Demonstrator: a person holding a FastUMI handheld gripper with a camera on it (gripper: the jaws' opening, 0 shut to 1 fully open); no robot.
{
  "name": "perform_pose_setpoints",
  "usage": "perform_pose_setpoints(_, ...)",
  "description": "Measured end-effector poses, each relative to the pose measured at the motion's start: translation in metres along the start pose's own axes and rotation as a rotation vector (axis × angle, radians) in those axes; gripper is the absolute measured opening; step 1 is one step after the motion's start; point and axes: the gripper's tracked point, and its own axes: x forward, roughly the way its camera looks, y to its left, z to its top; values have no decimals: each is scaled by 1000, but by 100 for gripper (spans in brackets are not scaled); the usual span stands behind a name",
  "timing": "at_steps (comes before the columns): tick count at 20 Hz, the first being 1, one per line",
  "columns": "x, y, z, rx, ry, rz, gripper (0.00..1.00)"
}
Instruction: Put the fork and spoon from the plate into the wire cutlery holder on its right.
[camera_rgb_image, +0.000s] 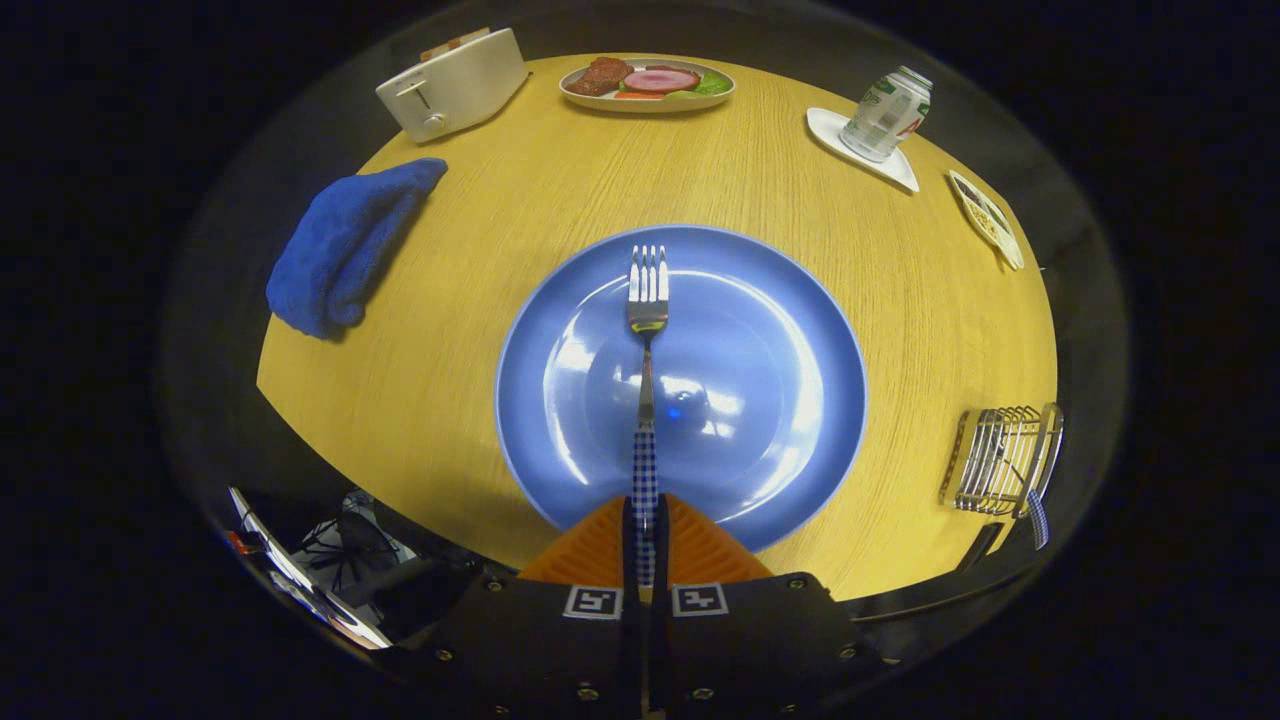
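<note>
— Gripper first: what are its fingers doing?

— Both fingers are pressing on the checked handle of the fork, clenched around it with almost no gap between them.

— And how is the fork pointing?

— It is reaching straight ahead from the fingertips, tines at the far end, over the middle of the blue plate. Whether it is resting on the plate or hanging just above it, I cannot tell.

— Where is the plate sitting?

— It is lying on the wooden table, just ahead of the fingers and partly beneath them.

— Is the wire cutlery holder showing?

— Yes, to the right of the fingers, near the table's edge and apart from the plate. Something with a checked handle is poking out at its near side; it may be the spoon, though it is too small to be sure.

— What else is lying around?

— A blue cloth is bunched up ahead and to the left. Beyond it a white toaster is standing at the far left. Straight beyond the plate a dish of food is sitting, and ahead to the right a can is standing on a white coaster, with a small patterned dish just beside that.
</note>
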Motion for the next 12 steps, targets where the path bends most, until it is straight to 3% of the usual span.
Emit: perform_pose_setpoints(12,-77,-77,-24,8,38,-64,4)
